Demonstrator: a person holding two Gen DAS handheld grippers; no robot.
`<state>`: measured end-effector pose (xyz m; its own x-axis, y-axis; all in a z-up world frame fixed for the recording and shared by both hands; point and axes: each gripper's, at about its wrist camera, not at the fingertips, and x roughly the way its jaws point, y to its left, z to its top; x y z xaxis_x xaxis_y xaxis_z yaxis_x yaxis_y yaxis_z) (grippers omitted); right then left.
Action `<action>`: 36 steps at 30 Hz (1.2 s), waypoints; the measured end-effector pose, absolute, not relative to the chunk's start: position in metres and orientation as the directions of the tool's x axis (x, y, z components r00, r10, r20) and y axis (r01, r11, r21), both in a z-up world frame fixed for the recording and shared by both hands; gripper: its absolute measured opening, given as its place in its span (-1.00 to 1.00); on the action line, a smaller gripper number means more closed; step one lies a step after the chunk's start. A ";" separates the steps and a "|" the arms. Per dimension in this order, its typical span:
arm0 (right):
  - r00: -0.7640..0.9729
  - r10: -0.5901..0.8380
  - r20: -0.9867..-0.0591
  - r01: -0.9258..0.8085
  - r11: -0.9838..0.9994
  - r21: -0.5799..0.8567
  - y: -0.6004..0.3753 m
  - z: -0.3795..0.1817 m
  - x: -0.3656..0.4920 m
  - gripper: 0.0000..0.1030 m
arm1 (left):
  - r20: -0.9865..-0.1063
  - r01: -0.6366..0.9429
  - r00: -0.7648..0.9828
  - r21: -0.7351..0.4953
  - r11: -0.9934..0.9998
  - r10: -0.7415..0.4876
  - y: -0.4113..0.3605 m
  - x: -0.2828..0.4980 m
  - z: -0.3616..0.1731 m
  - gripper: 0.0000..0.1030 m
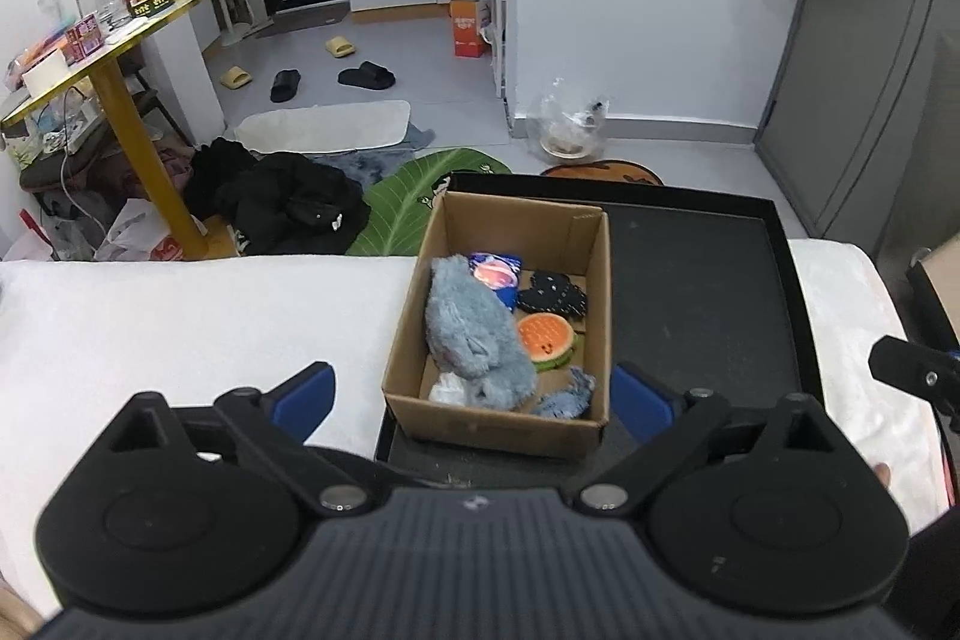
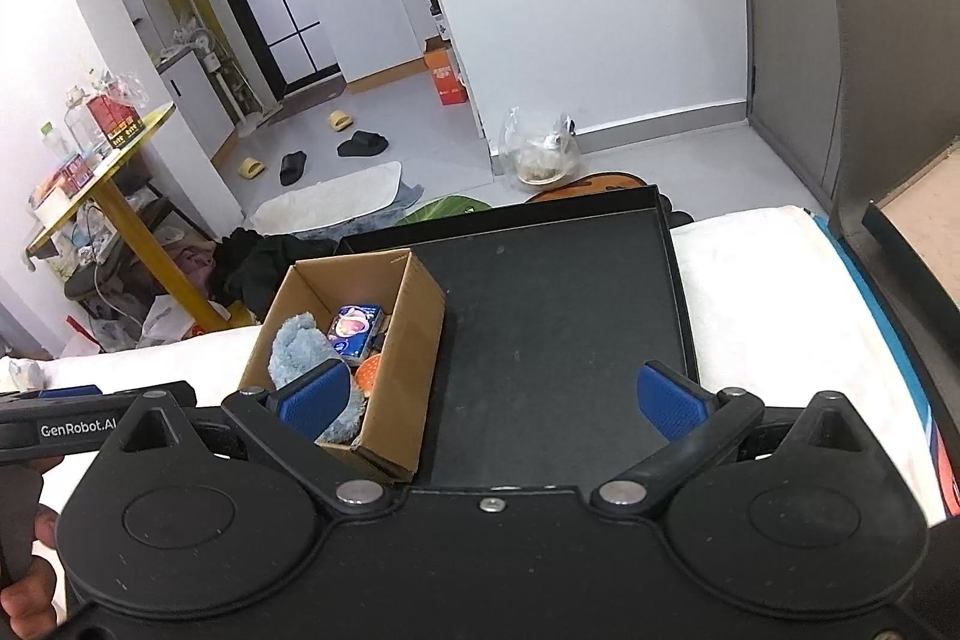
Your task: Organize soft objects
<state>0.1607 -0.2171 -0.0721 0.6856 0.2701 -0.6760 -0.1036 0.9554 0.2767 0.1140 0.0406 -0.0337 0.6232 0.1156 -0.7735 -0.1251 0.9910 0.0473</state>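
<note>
On white bed (image 1: 180, 328), cardboard box (image 1: 420, 403) at 12 o'clock holding light, squashy grey plush (image 1: 474, 334), best pinched mid-body; left gripper (image 1: 474, 400) and right gripper (image 2: 492, 397) both spread, empty.

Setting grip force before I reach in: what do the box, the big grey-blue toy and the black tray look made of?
The cardboard box looks like plain brown corrugated card, matte, with creased edges. The grey-blue plush toy looks like long-pile synthetic fur, shaggy and soft. The black tray has a matte, slightly dusty floor and thin raised rim; probably rigid card or plastic, but I can't tell which.
</note>
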 end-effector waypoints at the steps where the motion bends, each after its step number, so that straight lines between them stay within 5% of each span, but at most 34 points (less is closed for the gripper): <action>1: 0.685 0.269 -0.677 -0.101 0.955 0.278 -0.218 -0.070 0.159 1.00 | -0.772 -0.121 0.625 0.051 0.991 0.116 0.039 0.111 -0.032 0.91; 20: 0.727 0.162 -0.667 -0.041 0.980 0.194 -0.236 -0.040 0.110 1.00 | -0.726 -0.105 0.680 0.035 0.994 0.097 0.023 0.055 0.026 0.99; 36: 0.724 0.206 -0.658 -0.111 0.977 0.183 -0.231 -0.021 0.085 1.00 | -0.695 -0.129 0.710 0.030 0.991 0.113 0.011 0.025 0.048 0.99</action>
